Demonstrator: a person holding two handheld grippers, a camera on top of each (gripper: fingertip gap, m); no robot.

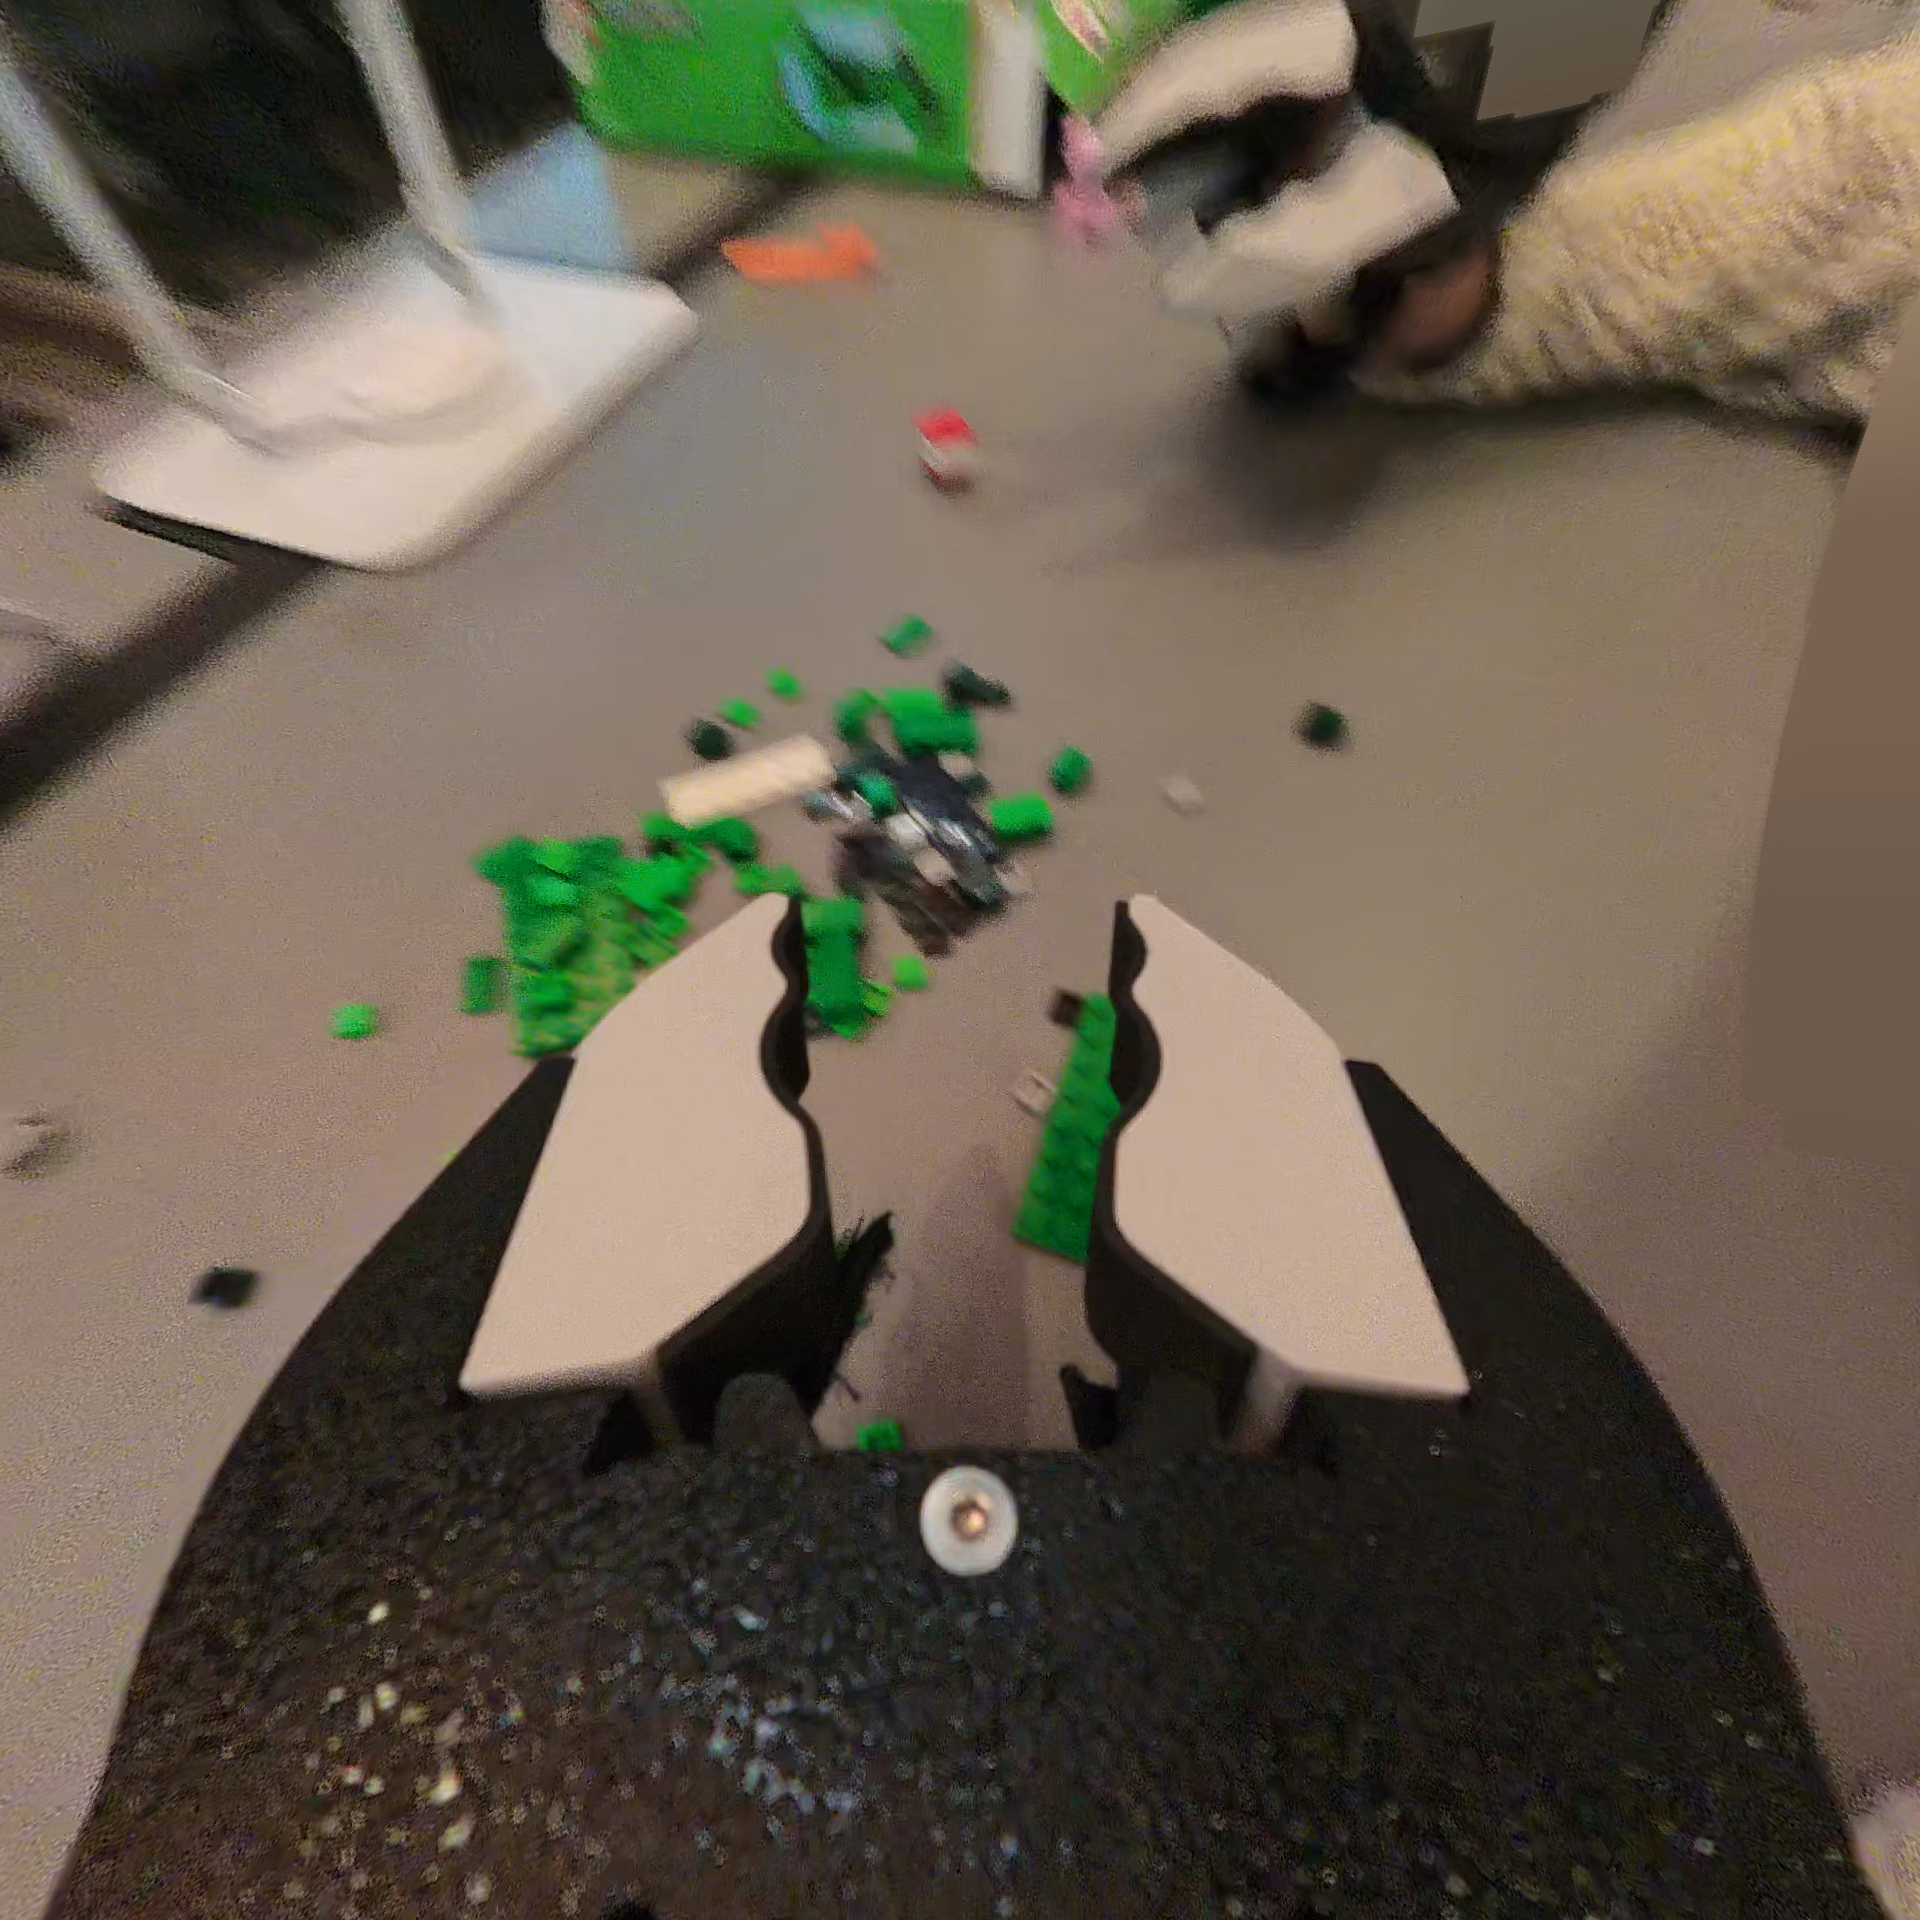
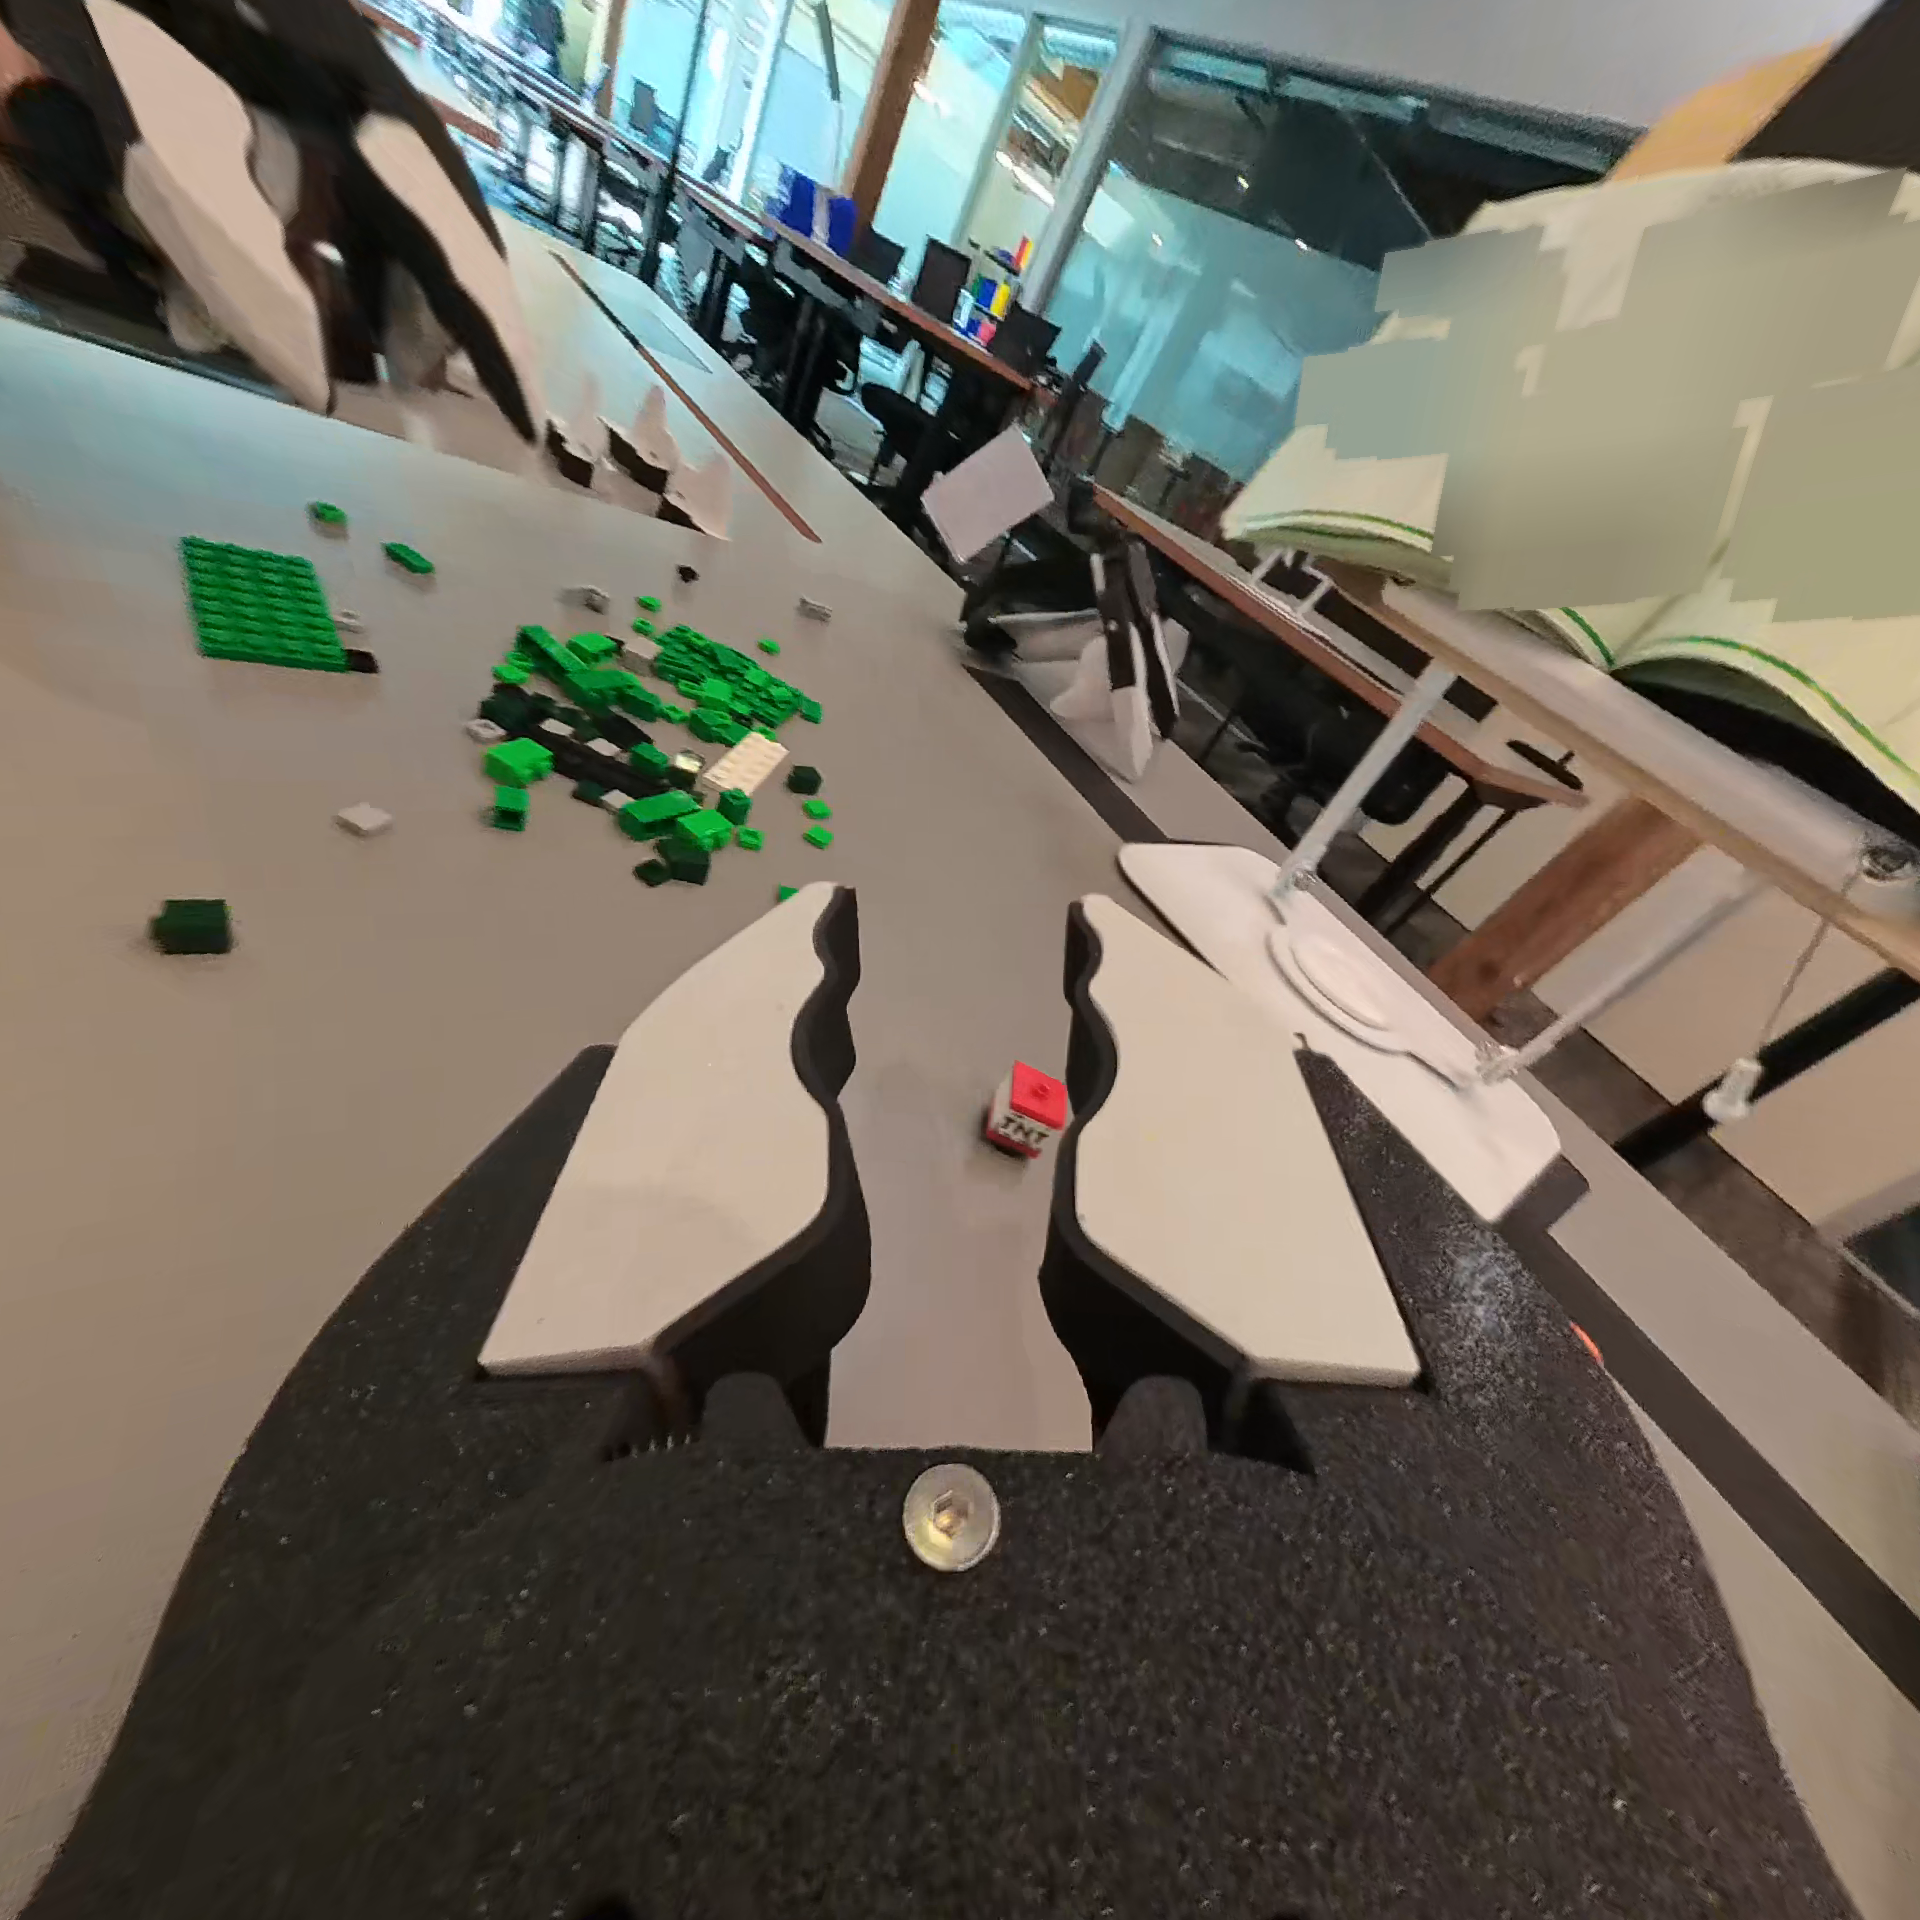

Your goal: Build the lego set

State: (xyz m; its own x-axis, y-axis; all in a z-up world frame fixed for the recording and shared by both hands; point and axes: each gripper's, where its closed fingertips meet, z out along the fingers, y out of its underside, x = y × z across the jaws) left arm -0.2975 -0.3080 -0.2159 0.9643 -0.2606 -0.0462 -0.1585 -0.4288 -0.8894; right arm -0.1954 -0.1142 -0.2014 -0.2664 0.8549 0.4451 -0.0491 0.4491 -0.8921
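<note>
Small red-and-white cube (image 2: 1024, 1108) sitting on the grey worktop (image 2: 436, 1049), framed between the right gripper (image 2: 962, 902) fingers, hugging the 3 o'clock finger, not yet touched. Jaws apart, nothing held. Out at 10 o'clock in the right wrist view, loose pile of green bricks (image 2: 649, 727) scattered wide, flat green baseplate (image 2: 260, 603) beyond it at 10 o'clock again, lone dark green brick (image 2: 192, 925) off at 9 o'clock. White stand base (image 2: 1340, 997) at 2 o'clock, close to the worktop edge.

Left gripper (image 1: 951, 904) also spread open and empty, hovering over the same pile (image 1: 810, 831); baseplate (image 1: 1075, 1122) peeking out just inside the 3 o'clock finger, partly hidden under it. Left wrist view badly blurred, so fine detail lost.

Risk from here, as a judgement: cube off-centre in the right jaws, so closing may shove or tip it sideways rather than pinch it square. Tiny piece, hard slick faces, likely to squirt out. Left gripper, dropping onto the pile, could scatter bricks or nudge the baseplate.
</note>
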